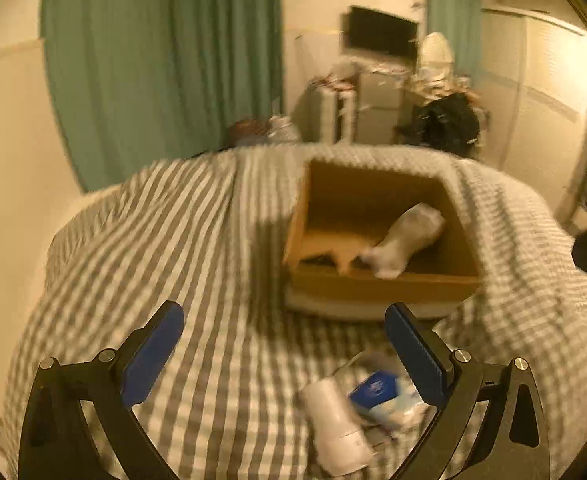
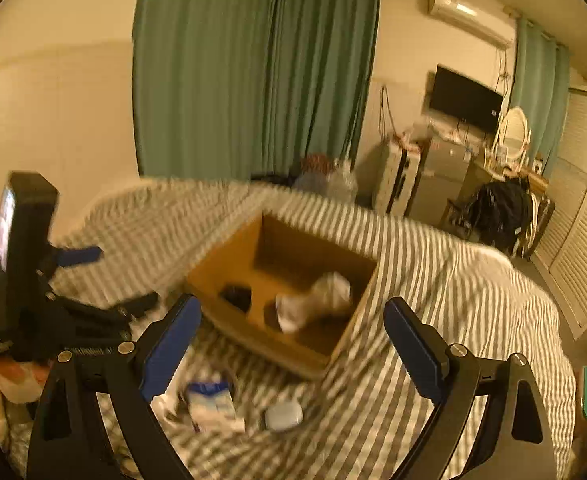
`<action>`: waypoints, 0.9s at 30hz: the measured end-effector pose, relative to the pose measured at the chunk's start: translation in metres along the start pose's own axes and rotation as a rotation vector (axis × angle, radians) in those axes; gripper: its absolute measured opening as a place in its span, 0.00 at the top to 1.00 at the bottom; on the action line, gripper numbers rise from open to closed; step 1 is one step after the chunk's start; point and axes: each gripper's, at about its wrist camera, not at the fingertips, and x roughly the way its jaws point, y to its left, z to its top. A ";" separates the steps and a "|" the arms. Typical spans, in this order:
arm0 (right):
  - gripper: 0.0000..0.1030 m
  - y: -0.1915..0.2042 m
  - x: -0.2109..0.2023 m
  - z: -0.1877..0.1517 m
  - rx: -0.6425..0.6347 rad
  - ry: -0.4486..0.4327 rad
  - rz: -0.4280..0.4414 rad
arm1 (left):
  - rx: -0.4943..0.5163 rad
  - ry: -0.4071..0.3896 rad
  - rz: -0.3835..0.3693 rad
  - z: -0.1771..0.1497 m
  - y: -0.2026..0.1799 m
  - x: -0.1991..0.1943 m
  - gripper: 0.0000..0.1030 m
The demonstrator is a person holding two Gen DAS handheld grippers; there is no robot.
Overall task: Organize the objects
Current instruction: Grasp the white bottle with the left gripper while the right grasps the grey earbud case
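A brown box (image 2: 281,292) sits on the striped bed (image 2: 433,280) in the middle of the frame. A white bundle (image 2: 313,300) and a small dark thing (image 2: 235,296) are already inside it. More things wait low in the frame: a blue and white packet (image 2: 213,400) and a small white case (image 2: 283,416). The left gripper (image 1: 285,356) and right gripper (image 2: 293,340) are both wide apart and hold nothing. The job looks partly done. I think a gripper must next go down and pinch one loose thing.

Left gripper (image 1: 285,354): jaws spread wide, nothing between the blue pads, tilted forward-down. Right gripper (image 2: 291,344): likewise wide apart, unloaded; left unit sits off its left side.
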 end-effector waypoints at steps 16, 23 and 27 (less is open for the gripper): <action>0.12 -0.002 0.107 -0.092 0.022 0.361 -0.004 | 0.073 0.220 0.034 -0.082 -0.015 0.055 0.00; 0.25 0.009 0.127 -0.103 -0.031 0.470 -0.016 | 0.161 0.239 -0.011 -0.097 -0.038 0.050 0.18; 0.33 0.013 0.141 -0.110 -0.064 0.534 -0.036 | 0.148 0.257 -0.044 -0.099 -0.038 0.052 0.19</action>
